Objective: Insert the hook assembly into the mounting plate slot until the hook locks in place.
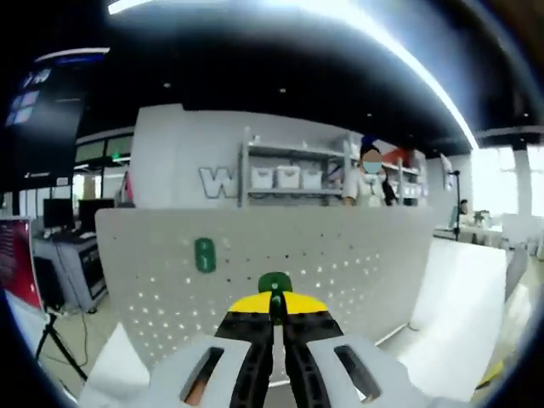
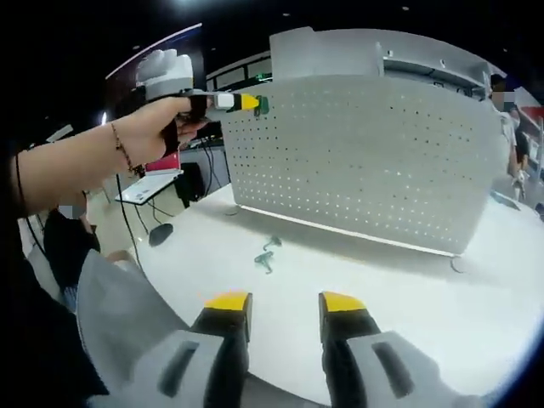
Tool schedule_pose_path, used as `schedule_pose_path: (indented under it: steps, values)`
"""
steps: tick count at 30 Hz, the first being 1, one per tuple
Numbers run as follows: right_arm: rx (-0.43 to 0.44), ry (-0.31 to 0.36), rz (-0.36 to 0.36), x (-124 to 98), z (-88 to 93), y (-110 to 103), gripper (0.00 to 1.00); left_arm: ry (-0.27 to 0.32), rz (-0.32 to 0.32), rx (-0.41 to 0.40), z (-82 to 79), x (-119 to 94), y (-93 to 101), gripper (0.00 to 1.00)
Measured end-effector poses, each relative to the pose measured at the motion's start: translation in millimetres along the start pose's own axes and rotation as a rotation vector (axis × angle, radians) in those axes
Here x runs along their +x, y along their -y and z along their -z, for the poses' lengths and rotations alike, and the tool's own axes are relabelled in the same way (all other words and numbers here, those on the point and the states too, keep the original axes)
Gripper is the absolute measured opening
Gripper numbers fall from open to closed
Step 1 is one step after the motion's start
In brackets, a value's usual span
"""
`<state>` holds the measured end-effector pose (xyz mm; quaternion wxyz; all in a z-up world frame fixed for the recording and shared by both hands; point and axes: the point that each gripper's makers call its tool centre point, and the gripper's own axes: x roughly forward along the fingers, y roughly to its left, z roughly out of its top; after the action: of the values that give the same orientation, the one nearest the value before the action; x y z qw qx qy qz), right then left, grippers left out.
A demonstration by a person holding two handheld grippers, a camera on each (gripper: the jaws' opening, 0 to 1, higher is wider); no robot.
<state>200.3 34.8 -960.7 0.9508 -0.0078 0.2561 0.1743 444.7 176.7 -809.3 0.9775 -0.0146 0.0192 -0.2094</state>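
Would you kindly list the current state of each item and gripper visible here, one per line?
Left gripper: shut on the green hook, up at the pegboard.
Green hook: gripped, at the board's face; whether it is locked cannot be told.
Mounted green piece: upright on the pegboard.
Right gripper: open, empty, over the table.
Loose green hook: lying on the table.

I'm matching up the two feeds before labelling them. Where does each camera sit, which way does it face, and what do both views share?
Left gripper view: rides the left gripper, facing the pegboard head-on; its jaws pinch a green hook; another green hook is already on the board.
Right gripper view: rides the right gripper, low over the white table, jaws apart; the person's hand shows.
Shared: pegboard, left gripper, held hook.
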Motion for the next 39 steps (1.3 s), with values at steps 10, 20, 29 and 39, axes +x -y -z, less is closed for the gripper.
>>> schedule_pose_path:
  steps: [10, 20, 29, 39]
  values:
    - [0.030, -0.022, 0.015, -1.2, 12.2, 12.6, 0.28, 0.088, -0.071, 0.072, -22.3, 23.9, -15.6, 0.01]
    - [0.047, -0.008, 0.013, 6.7, 5.5, 22.2, 0.26, 0.193, -0.082, 0.097, -34.2, 40.6, -15.3, 0.01]
    - [0.071, -0.013, 0.023, 13.2, 6.3, 32.1, 0.26, 0.208, -0.095, 0.129, -22.3, 61.1, -18.5, 0.01]
    - [0.081, -0.030, 0.031, 17.7, 9.8, 32.7, 0.26, 0.206, -0.097, 0.148, -16.3, 70.3, -20.2, 0.02]
